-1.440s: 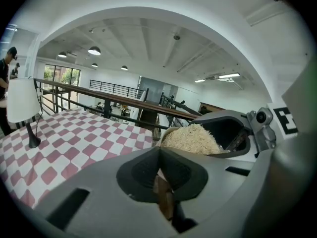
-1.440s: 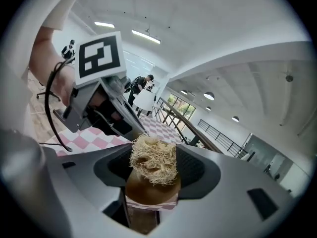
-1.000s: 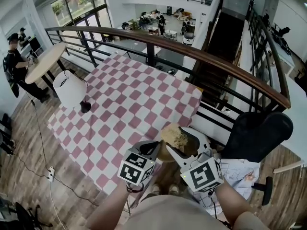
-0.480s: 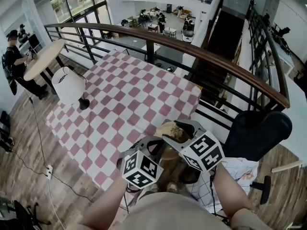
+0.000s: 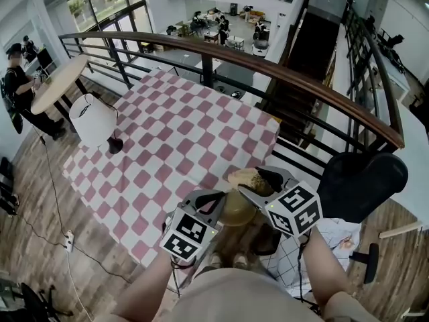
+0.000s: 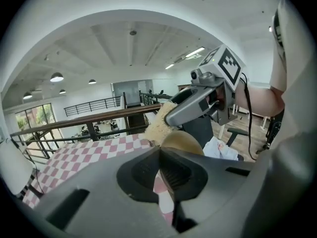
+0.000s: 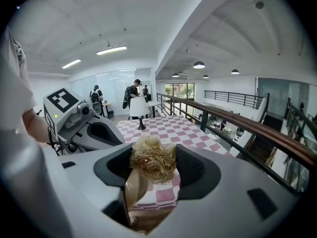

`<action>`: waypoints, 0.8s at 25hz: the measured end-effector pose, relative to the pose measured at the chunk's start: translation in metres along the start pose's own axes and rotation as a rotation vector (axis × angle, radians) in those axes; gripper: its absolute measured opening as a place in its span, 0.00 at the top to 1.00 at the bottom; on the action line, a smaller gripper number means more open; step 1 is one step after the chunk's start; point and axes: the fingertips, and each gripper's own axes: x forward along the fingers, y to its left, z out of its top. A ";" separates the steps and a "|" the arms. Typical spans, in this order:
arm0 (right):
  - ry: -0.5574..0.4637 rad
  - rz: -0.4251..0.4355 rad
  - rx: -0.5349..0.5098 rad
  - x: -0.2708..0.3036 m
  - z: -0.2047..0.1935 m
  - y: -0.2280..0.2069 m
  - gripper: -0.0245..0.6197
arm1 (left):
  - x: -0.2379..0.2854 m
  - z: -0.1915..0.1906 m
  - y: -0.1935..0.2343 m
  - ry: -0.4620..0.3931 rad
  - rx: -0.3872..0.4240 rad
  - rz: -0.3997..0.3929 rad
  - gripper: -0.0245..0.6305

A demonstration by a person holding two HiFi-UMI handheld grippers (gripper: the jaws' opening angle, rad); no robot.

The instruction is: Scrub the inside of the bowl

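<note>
A: Two questions: are the left tongs point(image 5: 214, 200) and right tongs point(image 5: 253, 182) clenching, and where is the bowl point(image 5: 238, 212) sitting?
B: Both are clenching. Left tongs are pinching the bowl's near rim, holding it in the air just off the near edge of the checked table point(image 5: 174, 133). Right tongs are gripping a straw-coloured scrubber point(image 5: 245, 177), hovering at the bowl's far rim.
A: Scrubber touching the inside?
B: Can't tell; the tongs are covering that spot.
</note>
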 end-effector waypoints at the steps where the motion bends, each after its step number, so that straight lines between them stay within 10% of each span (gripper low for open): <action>1: 0.004 -0.012 0.000 -0.002 -0.002 -0.004 0.57 | -0.001 0.000 0.005 -0.007 -0.019 0.013 0.94; 8: 0.085 -0.069 -0.093 -0.013 -0.032 -0.013 0.57 | -0.019 0.001 0.039 -0.122 -0.258 0.097 0.94; 20: 0.097 0.064 -0.235 0.004 -0.063 0.057 0.57 | -0.030 0.014 0.058 -0.216 -0.394 0.172 0.94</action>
